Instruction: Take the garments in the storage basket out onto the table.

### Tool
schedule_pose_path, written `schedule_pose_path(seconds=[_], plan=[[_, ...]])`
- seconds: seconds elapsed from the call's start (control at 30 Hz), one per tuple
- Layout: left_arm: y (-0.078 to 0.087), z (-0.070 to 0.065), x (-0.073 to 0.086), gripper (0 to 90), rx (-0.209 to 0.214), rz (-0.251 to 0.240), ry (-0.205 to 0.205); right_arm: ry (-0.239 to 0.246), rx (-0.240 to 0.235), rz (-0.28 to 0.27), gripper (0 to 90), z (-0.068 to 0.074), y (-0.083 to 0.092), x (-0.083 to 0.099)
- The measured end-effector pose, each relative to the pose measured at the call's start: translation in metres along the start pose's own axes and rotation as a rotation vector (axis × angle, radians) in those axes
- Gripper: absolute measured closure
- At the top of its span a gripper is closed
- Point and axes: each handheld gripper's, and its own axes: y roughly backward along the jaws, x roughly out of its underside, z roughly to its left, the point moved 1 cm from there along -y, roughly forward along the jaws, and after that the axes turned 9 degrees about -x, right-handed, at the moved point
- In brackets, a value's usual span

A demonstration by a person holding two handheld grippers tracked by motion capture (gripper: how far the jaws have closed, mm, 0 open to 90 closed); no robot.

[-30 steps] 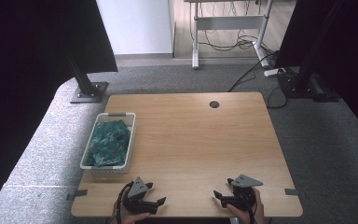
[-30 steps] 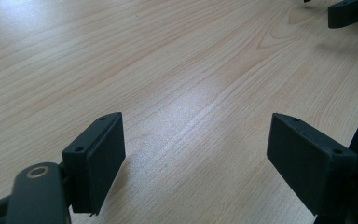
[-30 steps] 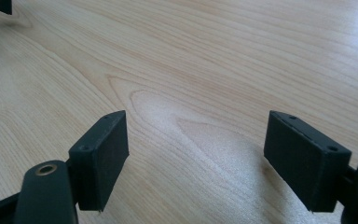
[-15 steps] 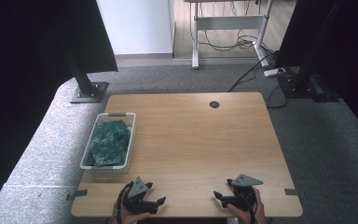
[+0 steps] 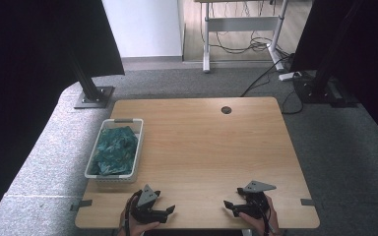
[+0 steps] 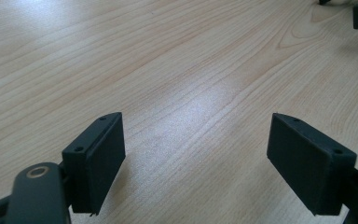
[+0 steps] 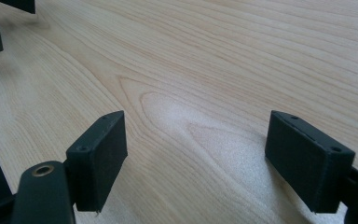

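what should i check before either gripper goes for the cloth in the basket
1. Left gripper open, nothing between its jaws: ok.
2. Right gripper open, nothing between its jaws: ok.
3. Teal cloth lies inside the white basket: ok.
4. Basket sits on the table near its left edge, on the left gripper's side: ok.
5. Bare wood between left gripper and basket: ok.
6. Whether the cloth is snagged on the basket: cannot tell.
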Motion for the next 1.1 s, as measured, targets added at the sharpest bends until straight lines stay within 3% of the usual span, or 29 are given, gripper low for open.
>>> schedule_pose_path(seconds=[0.2, 0.27, 0.63, 1.1], plan=[[0.003, 0.007, -0.007, 18.8, -0.010, -0.012, -0.001, 0.006, 0.004, 0.009, 19.8, 0.001, -0.002, -0.002], [0.005, 0.008, -0.009, 19.0, 0.005, -0.024, 0.014, 0.007, 0.006, 0.009, 19.8, 0.001, -0.002, -0.002], [0.004, 0.008, -0.021, 19.5, 0.008, -0.034, -0.009, 0.007, 0.011, 0.009, 19.8, -0.001, -0.002, -0.002], [0.008, 0.013, -0.033, 20.1, -0.002, -0.051, -0.010, 0.018, 0.016, 0.014, 19.8, -0.001, -0.002, -0.002]])
